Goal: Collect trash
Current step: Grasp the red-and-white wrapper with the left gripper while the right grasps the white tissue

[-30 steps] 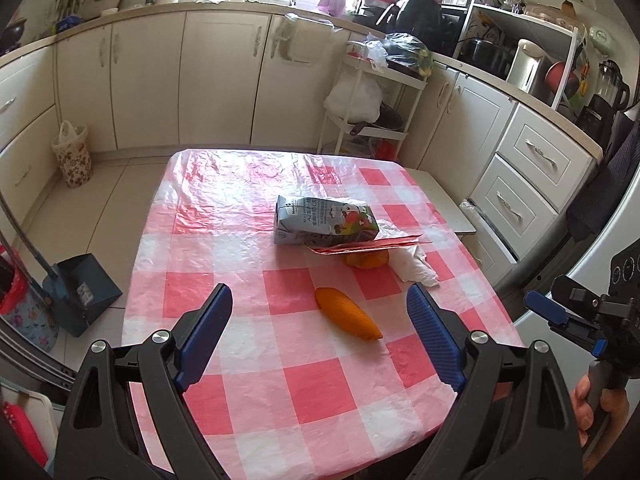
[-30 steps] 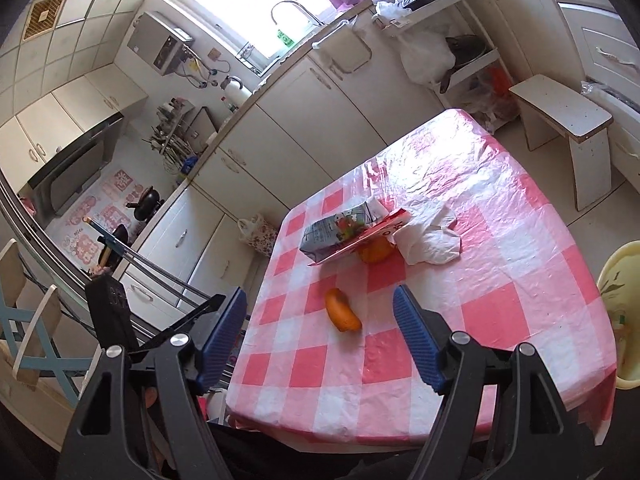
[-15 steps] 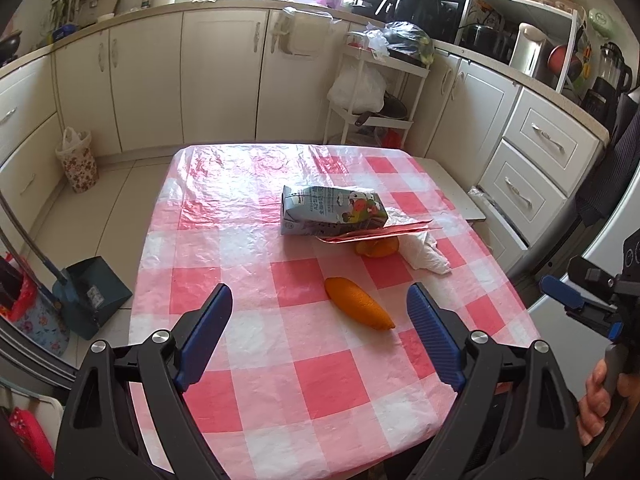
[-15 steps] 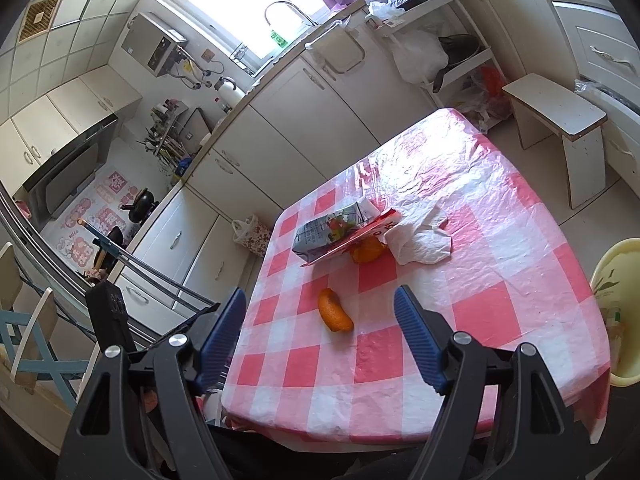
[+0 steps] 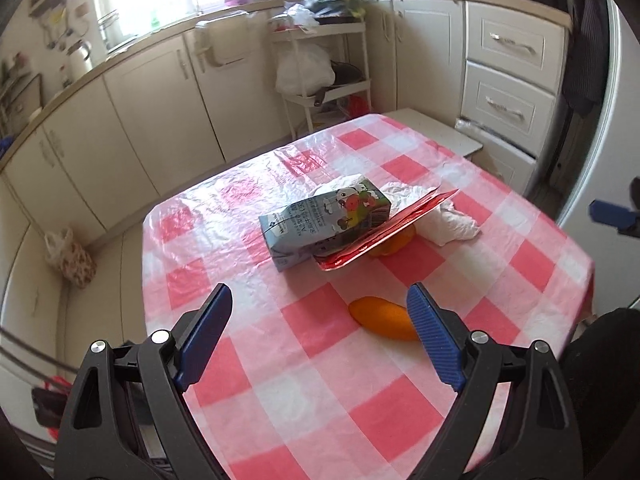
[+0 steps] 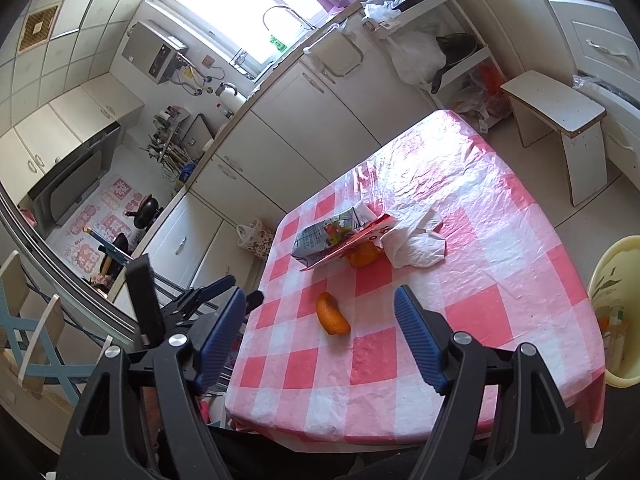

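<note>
Carton (image 5: 326, 226) print too blurred to read.

In the left wrist view the lower centre of the checked table (image 5: 320, 400) lies bare, a free lane up to the orange peel (image 5: 380, 322) at lower right. At centre the carton (image 5: 324, 226), red wrapper (image 5: 384, 236) and crumpled tissue (image 5: 448, 224) cluster touching, blocking the middle. The upper part of the cloth is open. In the right wrist view a yellow bin (image 6: 616, 308) stands just beside the table's right edge.
</note>
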The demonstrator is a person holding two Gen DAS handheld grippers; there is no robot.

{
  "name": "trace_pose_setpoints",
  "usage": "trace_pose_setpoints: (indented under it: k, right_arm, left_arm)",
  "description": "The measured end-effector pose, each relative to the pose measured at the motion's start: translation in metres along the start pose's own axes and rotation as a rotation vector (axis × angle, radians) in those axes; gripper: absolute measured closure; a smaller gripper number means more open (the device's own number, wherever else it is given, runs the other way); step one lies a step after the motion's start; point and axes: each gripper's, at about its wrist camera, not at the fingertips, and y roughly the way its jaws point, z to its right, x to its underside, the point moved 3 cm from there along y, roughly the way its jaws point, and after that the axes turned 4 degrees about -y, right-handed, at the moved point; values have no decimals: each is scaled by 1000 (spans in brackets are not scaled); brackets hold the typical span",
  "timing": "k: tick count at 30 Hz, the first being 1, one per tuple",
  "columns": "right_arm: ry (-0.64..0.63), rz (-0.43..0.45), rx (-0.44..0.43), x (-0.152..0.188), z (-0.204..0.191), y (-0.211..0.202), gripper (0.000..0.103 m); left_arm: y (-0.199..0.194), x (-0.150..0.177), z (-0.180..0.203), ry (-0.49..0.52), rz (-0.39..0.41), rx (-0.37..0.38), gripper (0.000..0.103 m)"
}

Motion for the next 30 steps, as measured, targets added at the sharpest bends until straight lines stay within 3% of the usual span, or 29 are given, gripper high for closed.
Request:
trace_pose_setpoints:
  k: [6, 9, 12, 14, 16, 18, 22, 25, 27, 30]
  right_arm:
    - [14, -1, -19, -2, 6, -2, 29]
    - [29, 1, -28, -3, 10, -4, 29]
    - [45, 0, -36, -4, 14, -4, 29]
    - [51, -1, -40, -4, 16, -4, 29]
    - [56, 0, -45, -5, 17, -4, 29]
    - [65, -5, -52, -6, 19, -4, 29]
    - [71, -53, -62, -7, 20, 3, 29]
    - [27, -140, -53, -10, 14, 17, 29]
    - [-70, -196, -21, -17, 0, 31, 29]
    - [-319, -268, 54, -30, -35, 63, 29]
  left_arm:
    - [36, -13, 33, 134, -13, 0, 18]
    - [53, -18, 51, 206, -20, -32, 29]
    - [72, -24, 59, 229, -45, -53, 49]
    - [82, -24, 62, 226, -68, -52, 80]
    - [86, -24, 66, 230, -91, -33, 97]
    - [81, -23, 67, 232, -90, -25, 102]
    - [52, -25, 41, 73, -66, 55, 102]
    - [20, -21, 1, -101, -17, 84, 102]
    - [4, -16, -30, -225, 6, 93, 102]
    - [-9, -2, -69, -391, 26, 84, 102]
